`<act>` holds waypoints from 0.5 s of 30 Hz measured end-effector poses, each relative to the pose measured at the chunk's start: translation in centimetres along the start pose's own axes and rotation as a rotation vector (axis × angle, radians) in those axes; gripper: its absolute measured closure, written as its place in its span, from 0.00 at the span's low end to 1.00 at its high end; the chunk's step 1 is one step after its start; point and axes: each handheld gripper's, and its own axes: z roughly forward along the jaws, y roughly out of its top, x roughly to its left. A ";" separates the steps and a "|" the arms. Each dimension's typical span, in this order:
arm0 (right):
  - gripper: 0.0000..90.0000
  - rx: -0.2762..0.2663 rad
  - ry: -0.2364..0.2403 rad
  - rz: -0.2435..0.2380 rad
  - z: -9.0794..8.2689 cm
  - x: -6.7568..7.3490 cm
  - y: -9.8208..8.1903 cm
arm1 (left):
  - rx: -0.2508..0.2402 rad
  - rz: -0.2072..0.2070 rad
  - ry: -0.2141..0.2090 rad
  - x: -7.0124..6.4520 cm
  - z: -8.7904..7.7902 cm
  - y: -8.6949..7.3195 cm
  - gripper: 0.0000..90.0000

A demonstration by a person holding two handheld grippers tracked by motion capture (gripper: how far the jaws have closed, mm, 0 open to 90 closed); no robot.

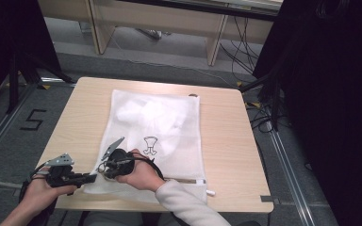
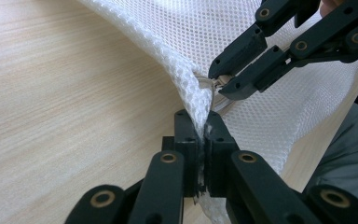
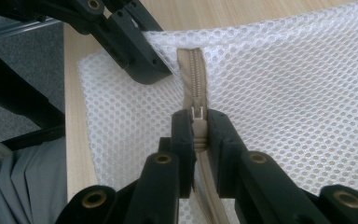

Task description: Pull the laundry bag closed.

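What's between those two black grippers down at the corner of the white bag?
In the right gripper view, a short stretch of closed beige zipper and white mesh bag separates the left gripper from the right gripper.

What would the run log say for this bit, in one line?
left hand-held gripper: shut on mesh bag corner | right hand-held gripper: shut on zipper pull | bag: flat on table, near edge zipper

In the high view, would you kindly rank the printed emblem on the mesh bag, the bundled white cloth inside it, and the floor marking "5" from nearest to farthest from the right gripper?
From the right gripper:
1. Printed emblem, just beyond it on the mesh bag.
2. Bundled white cloth, farther up inside the bag.
3. Floor marking "5", off the table at left.
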 end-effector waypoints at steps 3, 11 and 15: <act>0.91 0.006 -0.012 -0.014 0.0 -0.1 -0.1 | 0.012 -0.006 -0.010 0.1 -0.1 0.0 0.95; 0.91 0.019 -0.002 0.010 -0.1 0.1 -0.6 | -0.002 -0.009 -0.006 0.1 -0.2 0.1 0.95; 0.91 0.021 -0.001 0.005 0.0 0.1 -0.8 | -0.002 -0.005 -0.003 0.1 -0.2 0.1 0.95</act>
